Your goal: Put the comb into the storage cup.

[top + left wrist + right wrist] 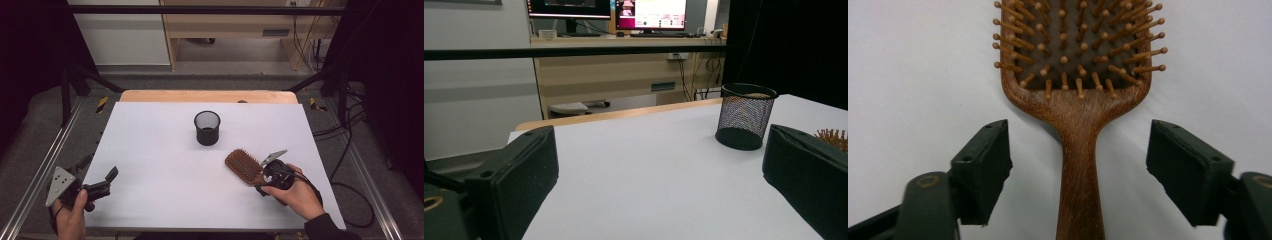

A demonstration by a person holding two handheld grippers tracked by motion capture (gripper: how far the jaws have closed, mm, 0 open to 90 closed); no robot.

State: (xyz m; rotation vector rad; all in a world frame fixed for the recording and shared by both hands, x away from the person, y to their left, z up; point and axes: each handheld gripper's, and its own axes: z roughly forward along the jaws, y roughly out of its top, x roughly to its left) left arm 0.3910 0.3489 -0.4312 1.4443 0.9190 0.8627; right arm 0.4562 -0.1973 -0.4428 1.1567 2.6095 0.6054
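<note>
With our right gripper (1079,170) spread astride it, we judged the stiff, light wooden hairbrush (1079,90) best gripped at its narrow handle.

The hairbrush (1078,100) is cut off at top and bottom in the right gripper view.

I see a reddish-brown wooden paddle hairbrush (1080,125) with lighter orange-brown bristle pins on a dark pad. The round mesh pen cup (207,128) is black. My desk (165,165) is plain white with a pale wood edge. Both grippers' jaws are matte black.
</note>
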